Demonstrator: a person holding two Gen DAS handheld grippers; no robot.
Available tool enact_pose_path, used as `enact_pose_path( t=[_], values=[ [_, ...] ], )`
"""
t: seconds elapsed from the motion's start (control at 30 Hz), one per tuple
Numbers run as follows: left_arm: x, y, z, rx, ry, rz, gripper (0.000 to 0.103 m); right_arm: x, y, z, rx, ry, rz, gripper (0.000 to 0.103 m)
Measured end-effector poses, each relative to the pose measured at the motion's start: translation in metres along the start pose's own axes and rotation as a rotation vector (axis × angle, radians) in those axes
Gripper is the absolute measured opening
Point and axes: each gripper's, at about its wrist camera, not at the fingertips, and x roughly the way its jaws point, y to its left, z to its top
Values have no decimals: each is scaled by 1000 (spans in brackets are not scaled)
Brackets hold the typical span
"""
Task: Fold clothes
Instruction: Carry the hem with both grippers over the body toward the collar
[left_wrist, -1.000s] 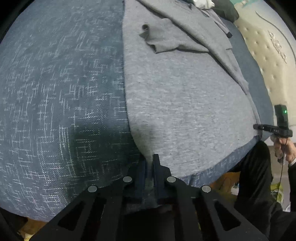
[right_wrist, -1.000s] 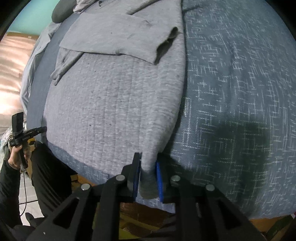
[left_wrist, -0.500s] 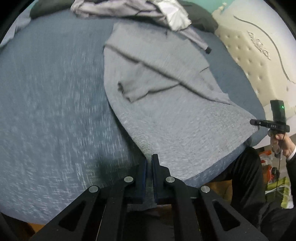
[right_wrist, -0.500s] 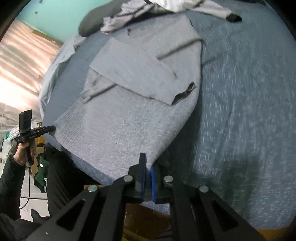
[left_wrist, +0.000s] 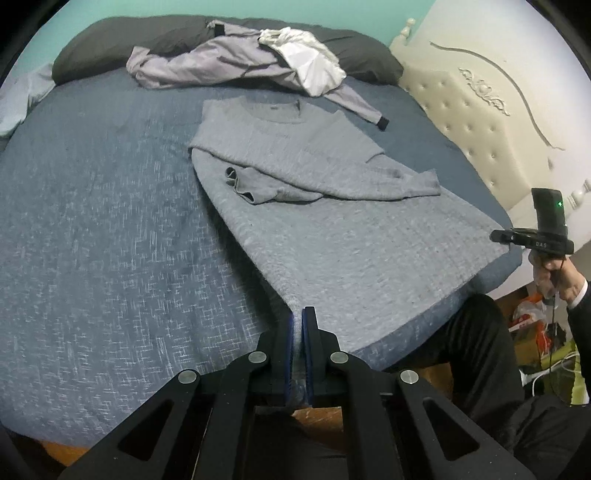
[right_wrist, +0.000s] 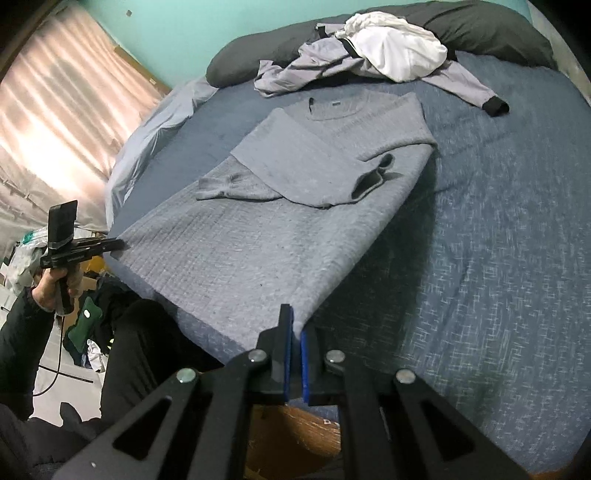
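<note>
- I have the grey sweater lying face up on the blue bedspread, collar toward the dark pillows, hem at the near edge of the bed.
- Both sleeves are already folded in and lie crossed over the chest; that stage looks done.
- Left gripper: jaws closed on the left hem corner, grey cloth pinched between the blue pads.
- Right gripper: jaws closed on the right hem corner, same pinch.
- The hem is raised off the bedspread at both corners, with shadow showing under the lifted edges; the upper body of the sweater lies flat.
- My judgement: the hem-to-collar fold is in hand but not yet laid over. What's left is carrying the hem up to the shoulders, releasing it and smoothing.
- A lilac jacket and a white garment sit bunched by the pillows, unfolded, so more of the task is left.
</note>
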Motion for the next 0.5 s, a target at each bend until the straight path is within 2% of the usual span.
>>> enact_pose_path(
  t=[0.33, 0.5],
  values=[
    [-22, -9, -3, 19, -41, -2, 5, -22, 5, -4, -34, -50, 23, 3],
    [-47, -17, -7, 42, -73, -14, 5, -39, 11, -10, -59, -73, 42, 3]
  ],
)
